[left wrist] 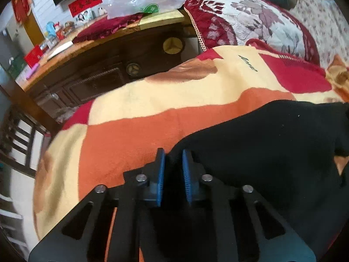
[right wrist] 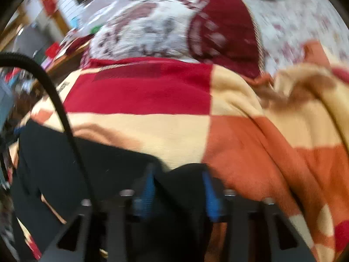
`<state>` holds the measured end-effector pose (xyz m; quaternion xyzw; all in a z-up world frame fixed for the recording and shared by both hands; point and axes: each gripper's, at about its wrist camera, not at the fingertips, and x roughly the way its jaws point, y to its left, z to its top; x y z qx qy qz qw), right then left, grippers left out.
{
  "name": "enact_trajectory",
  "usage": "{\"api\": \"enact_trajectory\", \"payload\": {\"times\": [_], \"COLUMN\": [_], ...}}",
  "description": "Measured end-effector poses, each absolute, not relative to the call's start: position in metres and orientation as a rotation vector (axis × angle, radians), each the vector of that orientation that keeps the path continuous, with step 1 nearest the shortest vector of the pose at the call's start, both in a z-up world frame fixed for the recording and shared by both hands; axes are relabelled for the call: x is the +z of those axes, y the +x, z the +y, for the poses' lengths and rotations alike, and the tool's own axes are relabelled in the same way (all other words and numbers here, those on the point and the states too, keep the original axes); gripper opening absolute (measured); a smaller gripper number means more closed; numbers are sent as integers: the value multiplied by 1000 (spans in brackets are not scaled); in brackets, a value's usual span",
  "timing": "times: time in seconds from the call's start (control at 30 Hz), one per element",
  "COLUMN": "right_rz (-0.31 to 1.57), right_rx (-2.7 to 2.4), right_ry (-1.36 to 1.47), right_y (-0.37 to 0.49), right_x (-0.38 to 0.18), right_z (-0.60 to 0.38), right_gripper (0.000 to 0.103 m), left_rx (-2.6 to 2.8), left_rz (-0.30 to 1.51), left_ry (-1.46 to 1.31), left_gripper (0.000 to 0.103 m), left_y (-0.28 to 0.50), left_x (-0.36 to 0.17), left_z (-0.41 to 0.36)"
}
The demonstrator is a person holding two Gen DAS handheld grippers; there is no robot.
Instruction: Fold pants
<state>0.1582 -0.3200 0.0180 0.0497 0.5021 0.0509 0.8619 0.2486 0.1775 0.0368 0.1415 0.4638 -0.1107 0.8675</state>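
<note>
pants point(left wrist: 272, 152): black, spread on the blanket point(left wrist: 174, 100), running across between both grippers
left gripper point(left wrist: 173, 152): jaws clamped on the pants' left edge
right gripper point(right wrist: 177, 176): jaws pinching a bunched right edge

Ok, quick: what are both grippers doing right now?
Left gripper: shut on the black pants edge.
Right gripper: pants fabric between its fingers; the blur hides whether it grips.

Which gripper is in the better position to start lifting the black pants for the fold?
Probably the left gripper: its pads are nearly together on the edge of the black pants. The right gripper has black cloth between its pads too, but they stand wider, and its view is blurred.
</note>
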Motion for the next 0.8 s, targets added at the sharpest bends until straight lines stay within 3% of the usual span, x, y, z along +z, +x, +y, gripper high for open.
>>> {"api": "enact_trajectory", "payload": {"times": [0.13, 0.53, 0.8], "right_rz": [1018, 833, 851], "right_rx": [89, 110, 97], "right_ry": [46, 36, 24], "right_y": [154, 99, 45], "right_x": [34, 116, 114], "right_z": [-312, -312, -317], "right_gripper": [18, 17, 17], "left_rx": [-217, -281, -308], "left_rz": [924, 795, 767], "left_ry": [252, 168, 118], "left_gripper": [8, 7, 7], "left_y": [243, 178, 109], "left_x": [57, 120, 128], "left_z": [183, 202, 219]}}
